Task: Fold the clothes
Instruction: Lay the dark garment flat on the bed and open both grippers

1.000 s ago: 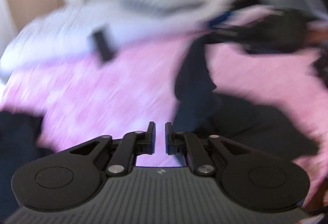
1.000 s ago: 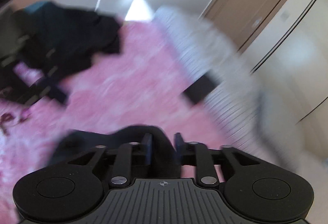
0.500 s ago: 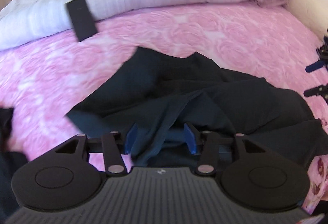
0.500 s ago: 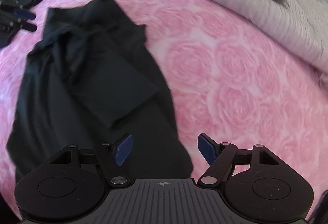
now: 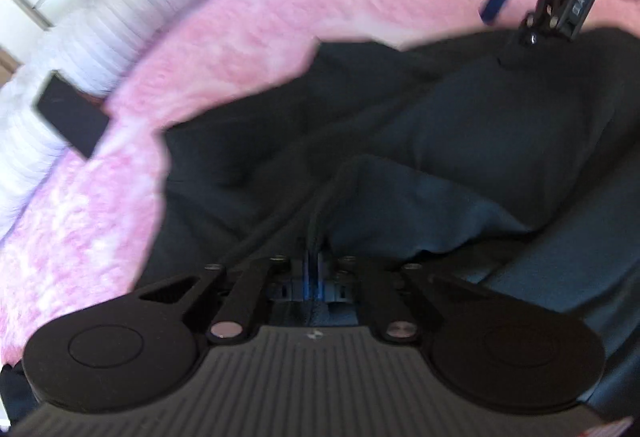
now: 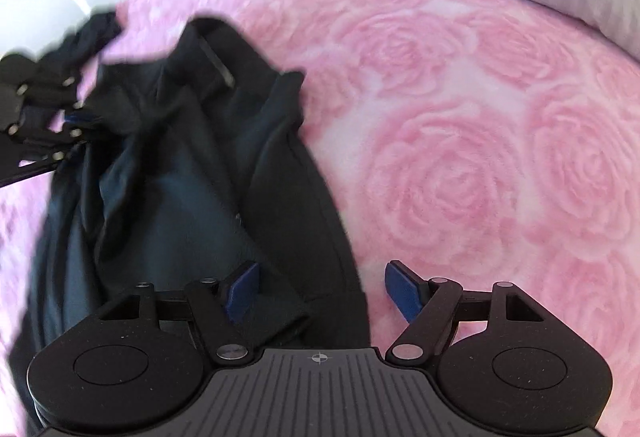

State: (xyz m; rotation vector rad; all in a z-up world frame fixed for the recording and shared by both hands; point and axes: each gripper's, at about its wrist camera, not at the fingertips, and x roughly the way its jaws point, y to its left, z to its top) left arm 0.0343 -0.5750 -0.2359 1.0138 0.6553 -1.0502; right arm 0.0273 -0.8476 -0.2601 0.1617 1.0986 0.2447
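Much of what we see through the left wrist camera is smeared by motion blur, so the folds of the dark garment (image 5: 400, 141) run together and we cannot tell what kind of clothing it is. Our left gripper (image 5: 313, 269) has its jaws pressed together on a bunched ridge of that cloth, which hides the fingertips almost entirely. A person's hand is only partly visible at the top right corner of that view, cut off by the frame.

Going from left to right in the left view, a flat black rectangular object (image 5: 72, 119) lies where the white ribbed duvet (image 5: 60, 49) meets the pink rose-patterned bedspread (image 5: 280, 9); we cannot make out what it is. Then comes the garment, spread over the bedspread, and at the far right our right gripper (image 5: 516, 13) reaches down onto its far edge.

In the right view, the garment (image 6: 168, 173) lies left of centre, another dark heap sits near its upper left, and open bedspread (image 6: 480, 157) fills the right. The right gripper (image 6: 320, 291) has its blue-padded jaws spread wide, with the garment's near edge between them, nearer the left pad (image 6: 240, 289).
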